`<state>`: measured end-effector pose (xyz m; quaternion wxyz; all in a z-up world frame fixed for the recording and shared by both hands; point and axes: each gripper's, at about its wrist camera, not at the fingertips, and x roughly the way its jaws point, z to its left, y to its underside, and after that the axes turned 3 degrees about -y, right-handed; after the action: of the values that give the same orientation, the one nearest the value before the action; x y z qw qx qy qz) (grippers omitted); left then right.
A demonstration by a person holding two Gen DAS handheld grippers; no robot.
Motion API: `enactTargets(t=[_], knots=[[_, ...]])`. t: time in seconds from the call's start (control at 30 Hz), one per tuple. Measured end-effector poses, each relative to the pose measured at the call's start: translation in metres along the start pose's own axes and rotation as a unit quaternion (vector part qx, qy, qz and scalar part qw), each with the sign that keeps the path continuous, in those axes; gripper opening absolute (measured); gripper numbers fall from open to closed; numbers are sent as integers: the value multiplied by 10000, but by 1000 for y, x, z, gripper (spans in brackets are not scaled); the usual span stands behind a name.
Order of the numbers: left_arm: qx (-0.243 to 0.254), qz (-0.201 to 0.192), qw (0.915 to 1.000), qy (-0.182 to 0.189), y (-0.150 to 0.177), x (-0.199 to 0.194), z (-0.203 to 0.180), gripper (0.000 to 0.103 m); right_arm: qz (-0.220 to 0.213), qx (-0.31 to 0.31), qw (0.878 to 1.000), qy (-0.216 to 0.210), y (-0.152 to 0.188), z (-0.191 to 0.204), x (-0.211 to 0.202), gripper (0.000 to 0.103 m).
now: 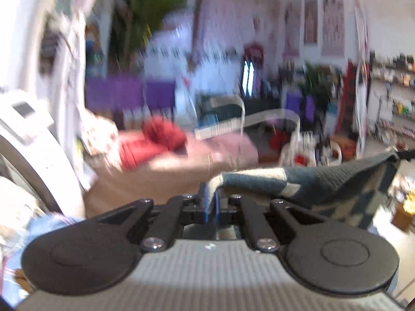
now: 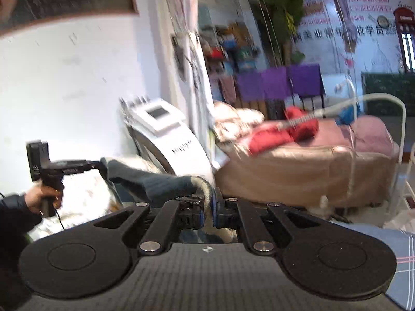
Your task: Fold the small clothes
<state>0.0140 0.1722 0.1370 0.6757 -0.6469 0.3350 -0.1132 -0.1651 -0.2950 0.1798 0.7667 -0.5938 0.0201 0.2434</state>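
Item 1. Left gripper (image 1: 211,202), black, two-fingered, blue-padded: jaws are pinching one cream-edged corner of the dark teal and cream checked knitted garment (image 1: 324,178). The cloth is stretching away rightward from the pads to the far corner, where the other tool is barely showing at the frame edge.

Item 2. Right gripper (image 2: 207,210), same make: jaws are clamping the opposite cream-edged corner of the same garment (image 2: 155,182). From this side the left gripper (image 2: 99,165) is appearing across the span, gripped by the person's hand (image 2: 45,197).

Item 3. The garment itself: it is hanging in the air between the two tools, sagging slightly at mid-span, touching no surface that either view shows.

Item 4. Surroundings, going outward: a white curved machine with a small screen (image 2: 166,127) is standing near; beyond it, a tan padded treatment bed (image 2: 298,176) is carrying a red bundled cloth (image 2: 280,132). (The left view is heavily blurred, so detail there is uncertain.)

Item 5. Hazards, judged: both holds are looking shallow, at corners only; a quick swing or uneven pull would likely be slipping a corner free, dropping that side. Slack in the middle would be skewing any fold.
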Motion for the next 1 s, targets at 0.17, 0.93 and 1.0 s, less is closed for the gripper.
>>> enactTargets(t=[0.17, 0.93, 1.0], knots=[[-219, -784, 9965, -166, -49, -99, -33, 5, -476, -421, 9971, -424, -33, 26, -58, 10], [-154, 2772, 9597, 444, 119, 228, 81, 20, 3552, 1486, 9215, -510, 307, -14, 293, 86], [268, 3676, 9262, 795, 163, 245, 75, 40, 3855, 1737, 9038, -660, 332, 4, 293, 90]])
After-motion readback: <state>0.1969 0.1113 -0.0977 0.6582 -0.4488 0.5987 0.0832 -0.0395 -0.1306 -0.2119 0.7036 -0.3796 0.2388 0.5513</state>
